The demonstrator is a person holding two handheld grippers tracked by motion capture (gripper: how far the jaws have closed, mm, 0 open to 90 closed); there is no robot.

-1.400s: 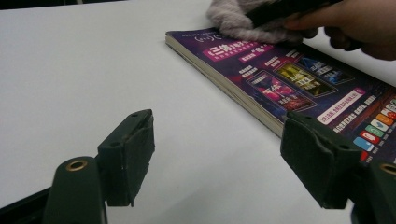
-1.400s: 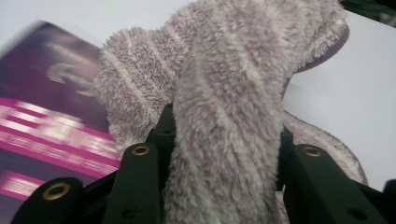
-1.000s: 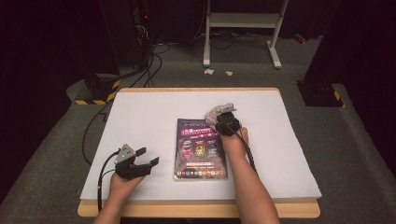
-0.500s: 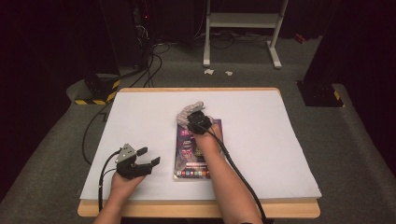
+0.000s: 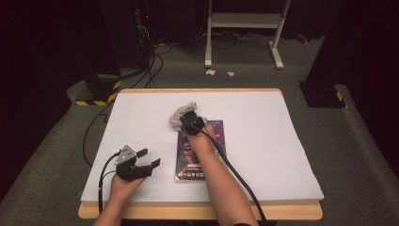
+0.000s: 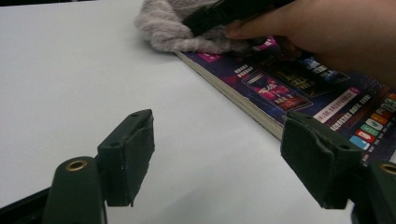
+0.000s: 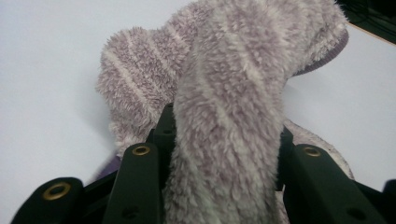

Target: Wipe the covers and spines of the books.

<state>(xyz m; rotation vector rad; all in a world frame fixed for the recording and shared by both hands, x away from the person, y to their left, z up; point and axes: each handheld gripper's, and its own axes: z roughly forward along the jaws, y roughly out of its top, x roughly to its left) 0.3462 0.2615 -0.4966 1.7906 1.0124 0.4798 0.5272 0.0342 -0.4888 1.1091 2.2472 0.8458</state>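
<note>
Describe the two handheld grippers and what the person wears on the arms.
Both grippers are black with two blocky jaws, brass-ringed holes near the pads. The left gripper carries a grey three-cornered plate on top; a black cable trails from it. The right gripper trails a black cable along the forearm. Both forearms are bare, no sleeves.

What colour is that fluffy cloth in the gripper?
The fluffy cloth is pale greyish-lilac with lighter stripes, clearest in the right gripper view.

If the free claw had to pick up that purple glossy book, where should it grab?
Probably the near long edge of the purple glossy book, approached level from the left claw side: it lies flat, so only its thin page edge offers a grip, and the fluffy grey cloth covers the far end.
</note>
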